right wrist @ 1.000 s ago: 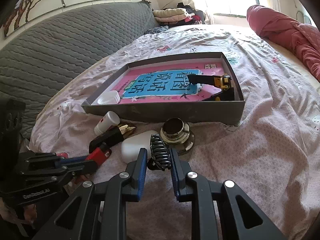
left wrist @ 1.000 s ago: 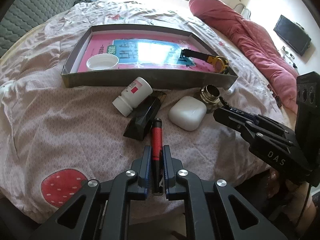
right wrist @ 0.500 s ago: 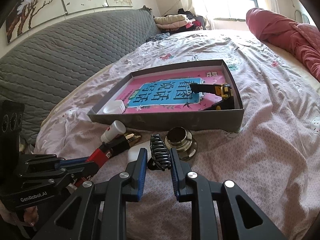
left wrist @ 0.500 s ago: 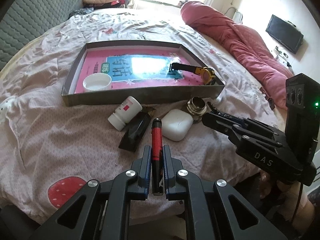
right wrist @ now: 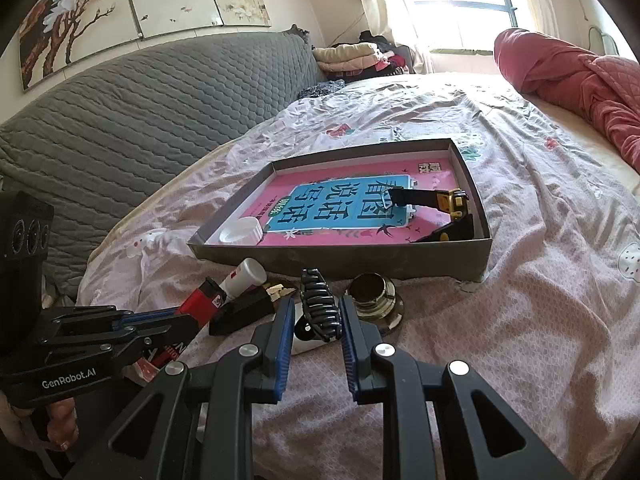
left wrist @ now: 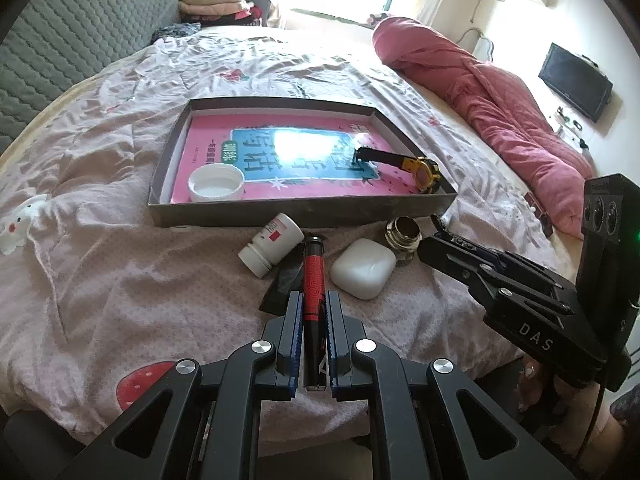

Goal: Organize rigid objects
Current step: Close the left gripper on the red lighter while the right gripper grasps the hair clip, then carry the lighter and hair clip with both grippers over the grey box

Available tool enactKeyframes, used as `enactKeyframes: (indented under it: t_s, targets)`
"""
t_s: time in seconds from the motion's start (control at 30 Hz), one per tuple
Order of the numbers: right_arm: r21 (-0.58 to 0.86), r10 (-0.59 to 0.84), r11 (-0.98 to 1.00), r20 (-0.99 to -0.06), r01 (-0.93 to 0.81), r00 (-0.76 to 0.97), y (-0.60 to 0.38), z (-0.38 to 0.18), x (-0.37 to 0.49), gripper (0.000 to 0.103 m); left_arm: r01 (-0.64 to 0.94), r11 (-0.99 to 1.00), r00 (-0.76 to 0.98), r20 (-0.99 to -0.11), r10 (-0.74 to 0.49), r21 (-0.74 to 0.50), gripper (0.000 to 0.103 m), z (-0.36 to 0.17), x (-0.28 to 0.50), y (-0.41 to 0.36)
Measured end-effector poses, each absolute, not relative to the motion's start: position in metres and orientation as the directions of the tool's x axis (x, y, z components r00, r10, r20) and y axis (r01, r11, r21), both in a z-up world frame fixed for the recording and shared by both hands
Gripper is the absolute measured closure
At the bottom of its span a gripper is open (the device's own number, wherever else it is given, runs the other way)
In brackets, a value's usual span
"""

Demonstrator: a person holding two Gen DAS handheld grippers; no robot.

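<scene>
**Both grippers loaded above the bed, tray not yet reached**

Left gripper [left wrist: 313, 316]: jaws closed tight on a red and black marker [left wrist: 314, 280]. The marker runs lengthwise between the pads, its black tip projecting toward 12 o'clock past the fingertips. It is clear of the bedsheet [left wrist: 120, 272].

On the sheet beyond the jaws, left to right in the left wrist view: a white pill bottle [left wrist: 272, 249] on its side at 11 o'clock; a black wedge-shaped item [left wrist: 282, 286] partly hidden beneath the marker; a white earbud case [left wrist: 363, 268] at 1 o'clock; a brass-coloured fitting [left wrist: 403, 236] just beyond the case.

The grey tray [left wrist: 304, 213] lies at 12 o'clock, behind this row. It holds a pink and blue book [left wrist: 288, 160], a white lid [left wrist: 216, 182] in its near left corner, and a yellow tape measure [left wrist: 424, 170] at the near right.

Right gripper [right wrist: 314, 308]: jaws set narrow, clamped on a black claw hair clip [right wrist: 320, 304], teeth pointing toward 12 o'clock. The fitting sits just right of these jaws.
</scene>
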State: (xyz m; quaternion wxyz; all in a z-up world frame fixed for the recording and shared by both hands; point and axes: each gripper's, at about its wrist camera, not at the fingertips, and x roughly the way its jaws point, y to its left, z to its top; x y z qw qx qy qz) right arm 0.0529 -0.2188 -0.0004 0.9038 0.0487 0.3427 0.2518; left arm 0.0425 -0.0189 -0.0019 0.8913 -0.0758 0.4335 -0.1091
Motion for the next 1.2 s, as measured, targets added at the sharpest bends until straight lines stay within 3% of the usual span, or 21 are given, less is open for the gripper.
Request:
enactKeyframes:
  t_s: [1.2]
  targets:
    - [0.289, 0.481, 0.876, -0.505, -0.385, 0.716, -0.225, 0.022, 0.059, 0.080, 0.058, 0.972, 0.674, -0.710, -0.205, -0.226, 0.093, 0.022, 0.077, -0.003]
